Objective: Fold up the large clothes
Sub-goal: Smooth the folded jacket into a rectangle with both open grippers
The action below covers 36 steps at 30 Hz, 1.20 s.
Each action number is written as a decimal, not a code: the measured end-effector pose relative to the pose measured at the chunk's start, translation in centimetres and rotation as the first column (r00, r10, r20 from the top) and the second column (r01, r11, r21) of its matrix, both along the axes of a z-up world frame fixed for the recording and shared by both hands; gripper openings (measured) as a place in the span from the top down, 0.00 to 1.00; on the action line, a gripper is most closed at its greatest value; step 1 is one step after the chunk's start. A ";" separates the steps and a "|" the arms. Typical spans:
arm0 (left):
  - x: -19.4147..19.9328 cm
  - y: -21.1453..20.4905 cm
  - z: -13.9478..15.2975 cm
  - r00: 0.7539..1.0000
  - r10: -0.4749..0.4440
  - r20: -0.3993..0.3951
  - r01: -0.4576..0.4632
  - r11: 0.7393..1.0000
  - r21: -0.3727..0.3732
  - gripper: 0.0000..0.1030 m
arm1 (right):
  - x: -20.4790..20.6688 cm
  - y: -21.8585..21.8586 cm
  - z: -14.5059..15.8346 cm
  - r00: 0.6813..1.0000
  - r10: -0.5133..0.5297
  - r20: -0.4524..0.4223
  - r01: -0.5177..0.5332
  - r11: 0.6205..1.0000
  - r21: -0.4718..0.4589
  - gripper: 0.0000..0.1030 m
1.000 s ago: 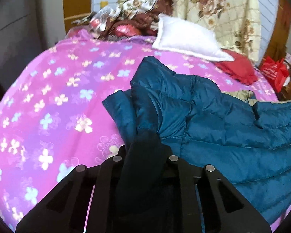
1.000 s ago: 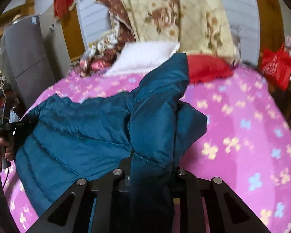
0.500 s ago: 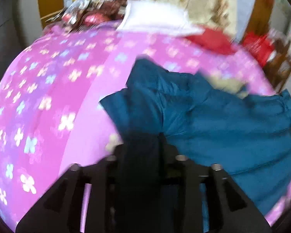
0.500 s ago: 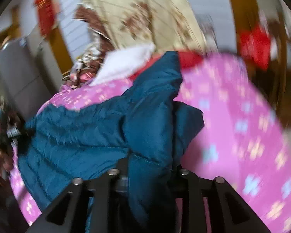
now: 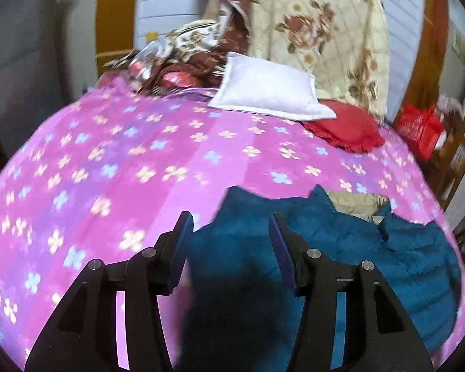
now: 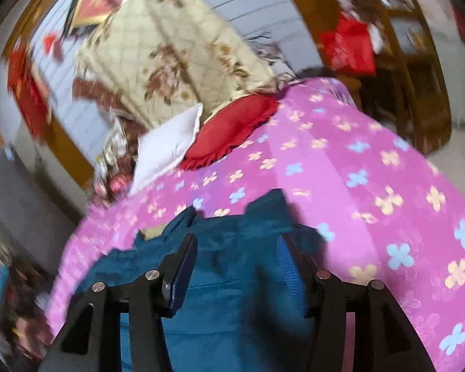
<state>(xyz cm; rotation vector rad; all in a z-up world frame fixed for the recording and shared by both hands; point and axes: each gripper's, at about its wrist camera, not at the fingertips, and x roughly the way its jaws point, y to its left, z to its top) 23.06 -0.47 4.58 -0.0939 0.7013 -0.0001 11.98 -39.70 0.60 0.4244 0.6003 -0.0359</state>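
A teal quilted puffer jacket (image 5: 356,248) lies on the pink flowered bedspread (image 5: 124,161), its beige lining showing at the collar. The left gripper (image 5: 231,223) hovers over the jacket's left edge; its jaws are opening, and the fabric lies below them with the pads clear of it. In the right wrist view the same jacket (image 6: 232,279) fills the lower middle. The right gripper (image 6: 237,248) stands above it with its jaws opening too, nothing pressed between the blue pads.
A white pillow (image 5: 269,93) and a red cushion (image 5: 347,131) lie at the head of the bed, with a floral quilt (image 5: 319,31) and crumpled bedding behind. A red bag (image 5: 418,128) hangs by wooden furniture at the right. Pink bedspread (image 6: 372,186) stretches right of the jacket.
Both grippers have let go of the jacket folds they pinched and have drawn back. The jacket now lies lower and flatter on the bed. The right wrist view has rolled.
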 end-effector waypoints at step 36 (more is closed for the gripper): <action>-17.7 -5.8 2.5 0.989 -0.145 0.020 0.139 0.971 0.194 0.00 | -16.5 11.2 1.5 0.999 0.024 0.024 -0.020 0.989 -0.145 0.09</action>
